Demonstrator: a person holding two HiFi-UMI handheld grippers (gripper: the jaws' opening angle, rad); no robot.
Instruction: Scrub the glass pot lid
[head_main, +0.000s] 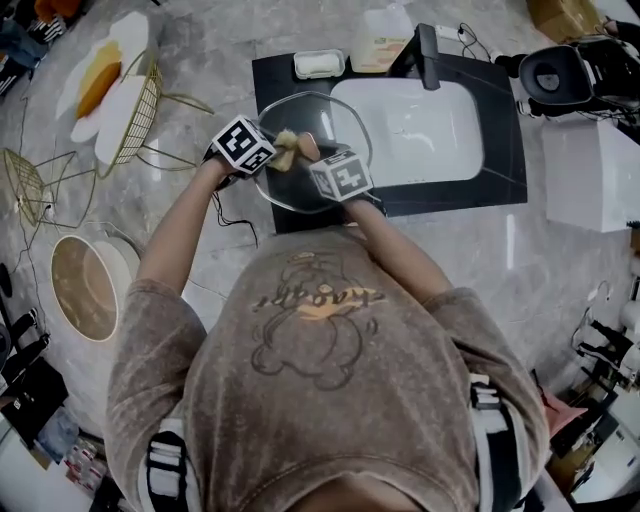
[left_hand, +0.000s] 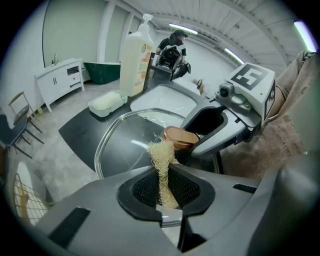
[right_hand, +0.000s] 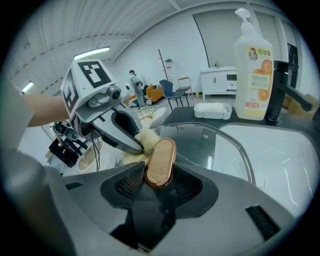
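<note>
The glass pot lid (head_main: 335, 115) hangs tilted over the black sink surround, beside the basin. My right gripper (head_main: 312, 152) is shut on the lid's copper-coloured oval knob (right_hand: 160, 162), which stands upright between the jaws of that gripper (right_hand: 160, 182). My left gripper (head_main: 283, 150) is shut on a tuft of pale loofah scrubber (left_hand: 162, 165), gripped between its jaws (left_hand: 165, 192). The loofah (right_hand: 142, 140) rests against the lid (left_hand: 130, 145) right beside the knob (left_hand: 181, 137). The glass rim (right_hand: 235, 145) curves off to the right in the right gripper view.
A white sink (head_main: 420, 130) with a black faucet (head_main: 425, 55) lies behind the lid. A soap bottle (right_hand: 254, 75) and a white soap dish (head_main: 319, 64) stand at the back. A wire basket (head_main: 140, 110) and a round bowl (head_main: 85, 285) sit to the left.
</note>
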